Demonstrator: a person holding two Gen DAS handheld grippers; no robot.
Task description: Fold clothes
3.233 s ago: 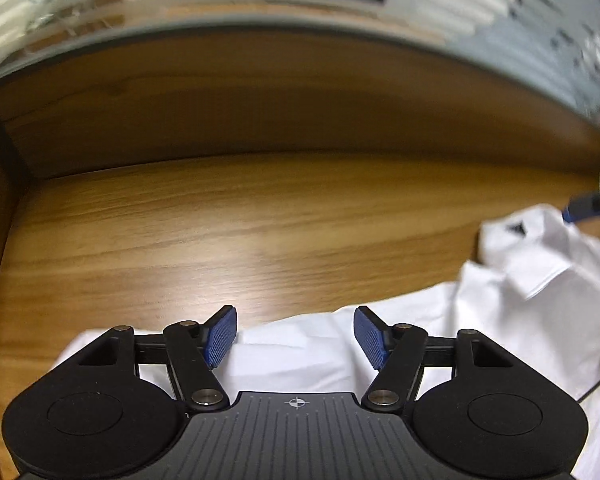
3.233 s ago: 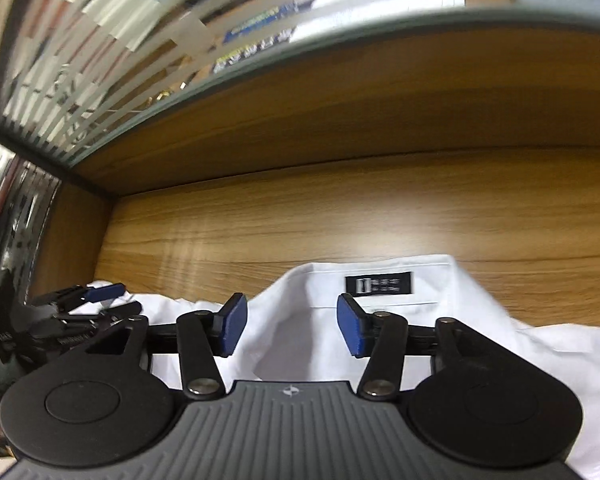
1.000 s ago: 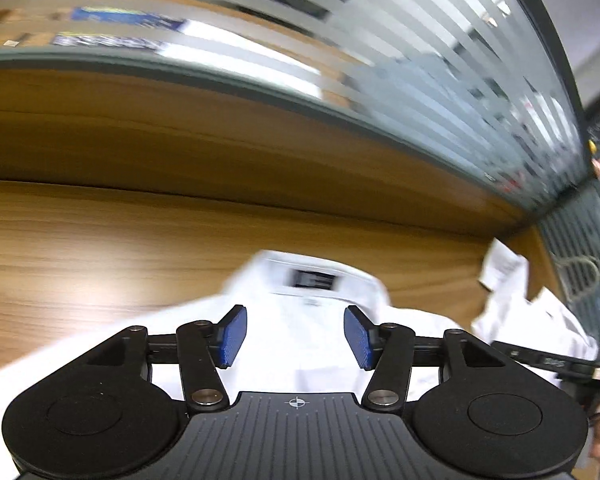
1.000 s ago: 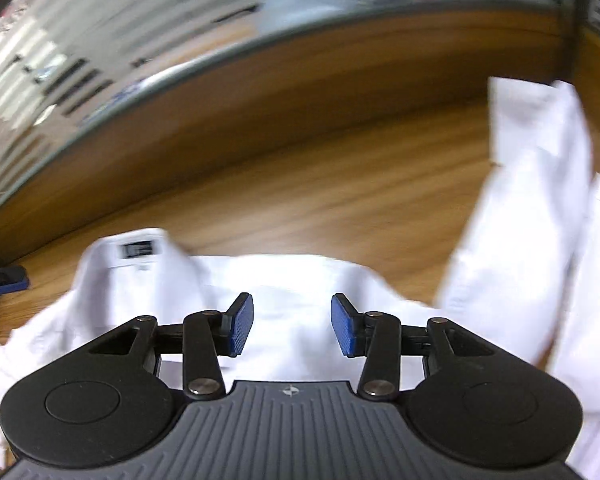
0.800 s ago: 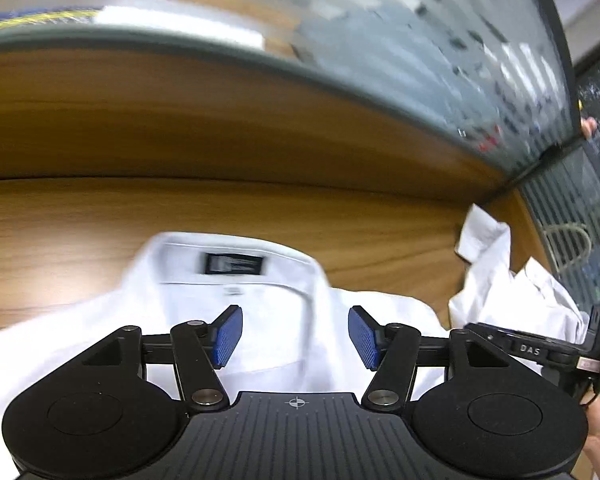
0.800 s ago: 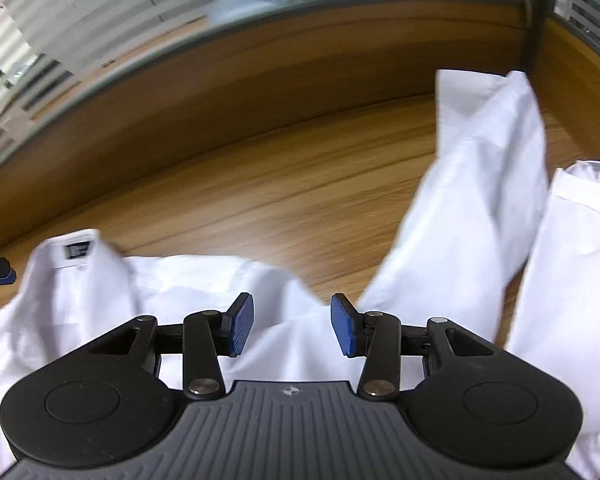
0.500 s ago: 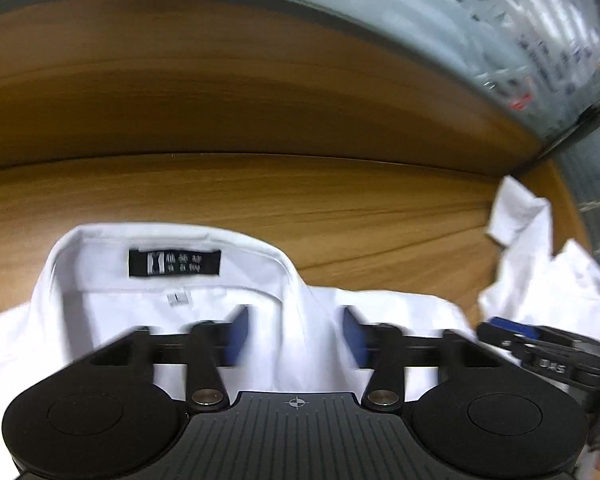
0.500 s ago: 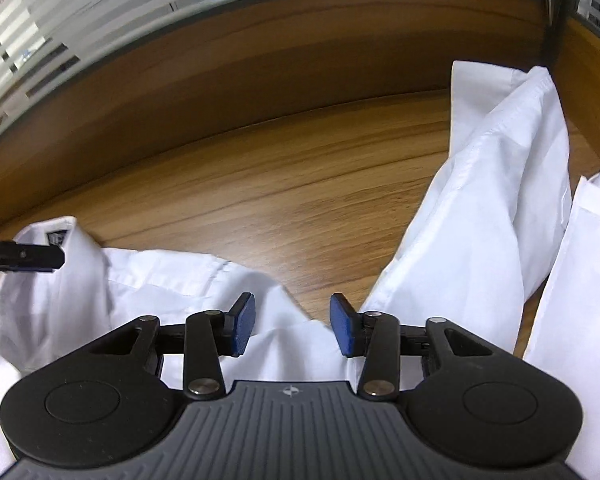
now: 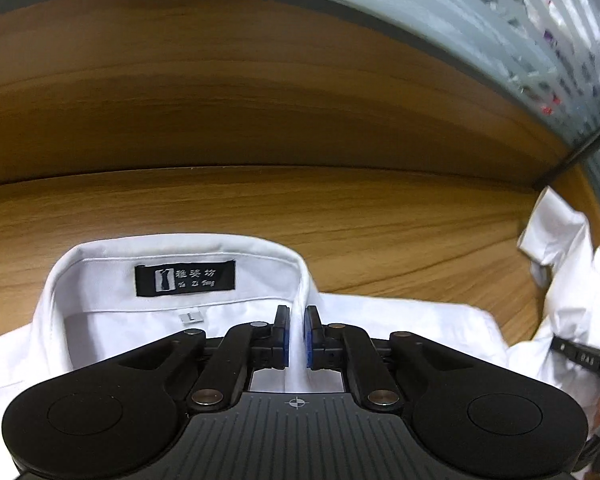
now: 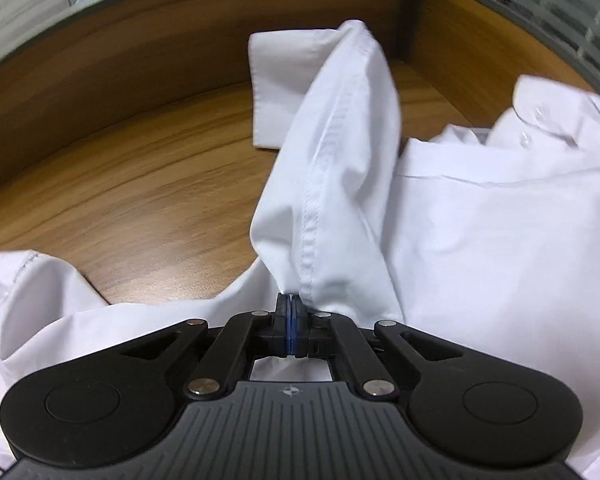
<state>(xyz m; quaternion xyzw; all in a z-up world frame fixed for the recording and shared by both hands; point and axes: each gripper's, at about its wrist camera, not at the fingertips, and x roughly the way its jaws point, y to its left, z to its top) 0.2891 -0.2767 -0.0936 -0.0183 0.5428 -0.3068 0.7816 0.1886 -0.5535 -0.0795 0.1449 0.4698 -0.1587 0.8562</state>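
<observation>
The white dress shirt (image 9: 112, 320) lies loose on the wooden table (image 9: 260, 208), with its collar (image 9: 172, 248) open and facing up, so the black label (image 9: 185, 278) and the little L size tag (image 9: 189, 317) inside it show. The left gripper (image 9: 296, 336) is pinched onto the right side of that collar, its blue pads (image 9: 284, 332) squeezing the white cloth between them. The right gripper (image 10: 291, 330) is squeezed tight on the sleeve (image 10: 332, 184), close to where the sleeve joins the body of the shirt. From that claw the sleeve runs long and straight away, up toward the far edge of the table, and its cuff (image 10: 284, 88) is at the far end. So the long way of the sleeve points away from the right claw, and the collar sits off to its left, where the left claw has it. More white shirt cloth (image 10: 500, 208) is bunched up on the right of the sleeve. The shirt is not neat or flat; it looks rumpled, so I think the folding is not finished
</observation>
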